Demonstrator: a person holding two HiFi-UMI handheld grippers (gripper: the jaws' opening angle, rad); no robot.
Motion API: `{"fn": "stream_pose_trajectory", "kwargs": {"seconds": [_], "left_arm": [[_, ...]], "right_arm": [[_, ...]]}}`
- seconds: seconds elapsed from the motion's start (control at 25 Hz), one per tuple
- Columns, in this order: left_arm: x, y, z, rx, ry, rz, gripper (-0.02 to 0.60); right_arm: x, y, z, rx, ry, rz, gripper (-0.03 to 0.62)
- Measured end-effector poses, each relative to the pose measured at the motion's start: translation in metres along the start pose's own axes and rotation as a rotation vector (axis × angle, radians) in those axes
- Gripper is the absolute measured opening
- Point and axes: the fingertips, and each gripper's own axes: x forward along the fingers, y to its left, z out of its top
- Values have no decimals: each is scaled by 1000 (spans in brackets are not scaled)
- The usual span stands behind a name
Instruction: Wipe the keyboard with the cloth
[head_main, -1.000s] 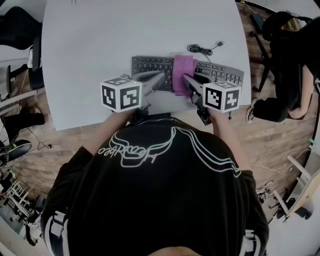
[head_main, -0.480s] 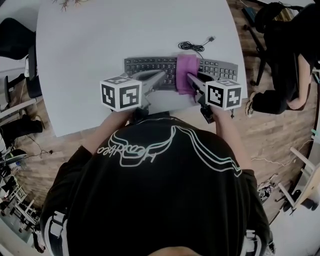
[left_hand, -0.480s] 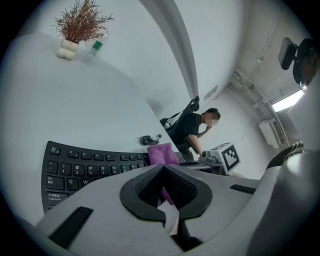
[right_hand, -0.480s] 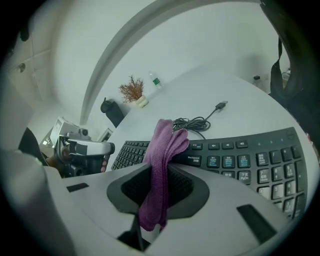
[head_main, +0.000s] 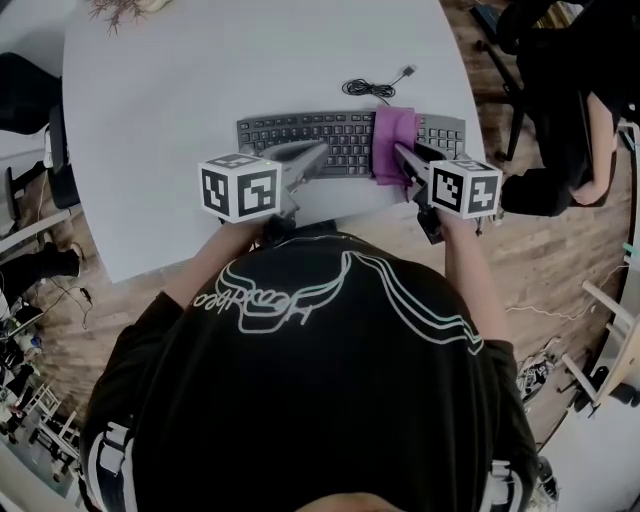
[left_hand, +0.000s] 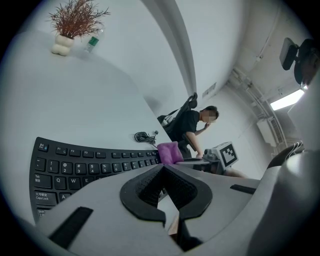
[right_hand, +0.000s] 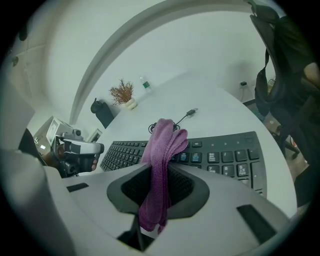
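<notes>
A black keyboard (head_main: 300, 132) lies near the front edge of the white table (head_main: 200, 70). A purple cloth (head_main: 392, 140) is draped across its right part, just left of the number keys. My right gripper (head_main: 403, 157) is shut on the cloth's near end. In the right gripper view the cloth (right_hand: 161, 165) hangs pinched between the jaws, above the keyboard (right_hand: 225, 156). My left gripper (head_main: 318, 152) is shut with nothing in it, its tip at the keyboard's front edge near the middle. From the left gripper view, the keyboard (left_hand: 75, 165) and cloth (left_hand: 170, 151) lie ahead.
The keyboard's coiled cable (head_main: 372, 89) lies behind it. A dried plant in a white vase (left_hand: 70, 27) and a small bottle (left_hand: 91, 43) stand at the table's far side. A person in black (head_main: 560, 110) sits to the right of the table. Chairs stand on the left.
My right gripper has dragged the cloth to the right along the keyboard, from its middle to beside the number keys. The left gripper has stayed near the keyboard's front edge.
</notes>
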Motion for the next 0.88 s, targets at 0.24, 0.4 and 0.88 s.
{"fn": "stream_pose_trajectory", "kwargs": {"seconds": [0.24, 0.4, 0.88], "left_arm": [[8, -4, -2, 6, 12, -16, 3], [14, -10, 0, 18, 14, -34, 3], [17, -20, -3, 35, 30, -35, 3]], "right_arm": [[-22, -33, -5, 1, 2, -80, 61], [-37, -55, -7, 9, -6, -139, 61], [-73, -100, -13, 11, -12, -250, 61]]}}
